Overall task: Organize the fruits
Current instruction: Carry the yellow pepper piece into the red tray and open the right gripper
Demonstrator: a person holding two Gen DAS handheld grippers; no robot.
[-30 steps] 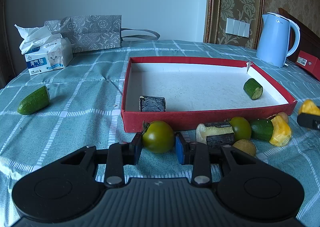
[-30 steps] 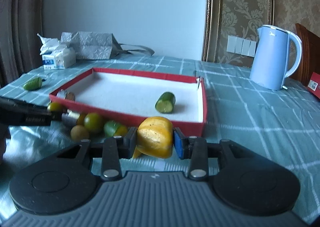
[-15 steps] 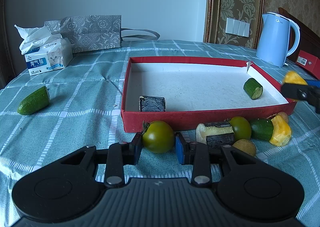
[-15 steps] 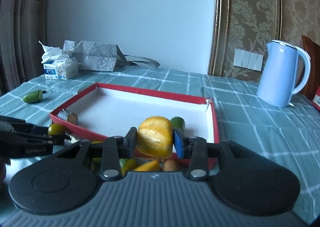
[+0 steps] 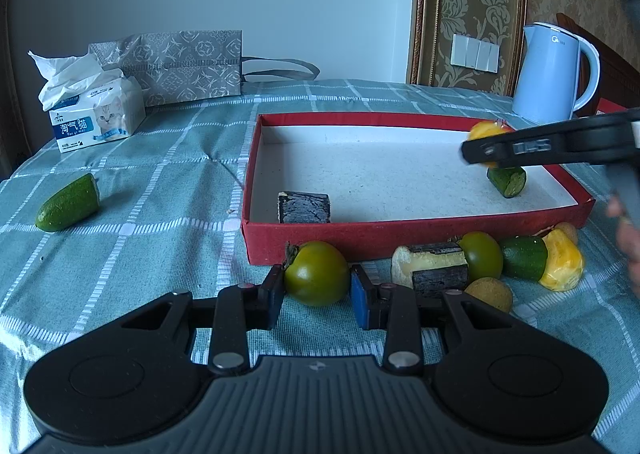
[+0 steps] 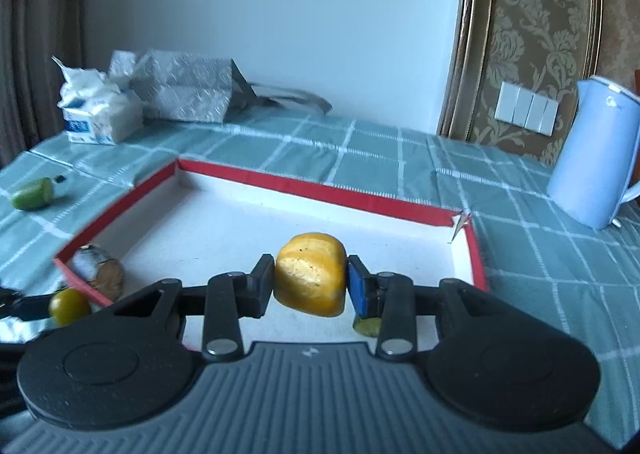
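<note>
My left gripper (image 5: 316,288) is shut on a green tomato (image 5: 316,273) that rests on the cloth just before the near wall of the red tray (image 5: 360,240). My right gripper (image 6: 311,286) is shut on a yellow fruit chunk (image 6: 310,274) and hangs over the right part of the tray (image 6: 320,188). In the left wrist view the same chunk (image 5: 486,131) shows above the right gripper's black finger. A dark block (image 5: 304,207) and a cucumber piece (image 5: 507,181) lie inside the tray. The right finger hides most of the cucumber piece (image 6: 366,326).
Before the tray's near wall lies a heap: a yellow-and-dark block (image 5: 432,266), a second green tomato (image 5: 482,260), a cucumber piece (image 5: 524,257), a yellow chunk (image 5: 564,266), a brown round fruit (image 5: 489,293). A cucumber half (image 5: 68,203) lies far left. Tissue pack (image 5: 96,120), grey bag (image 5: 184,66), blue kettle (image 5: 554,74) behind.
The right gripper has carried the yellow chunk from the cloth in front of the tray to above the tray's right side. The left gripper and its tomato have stayed put.
</note>
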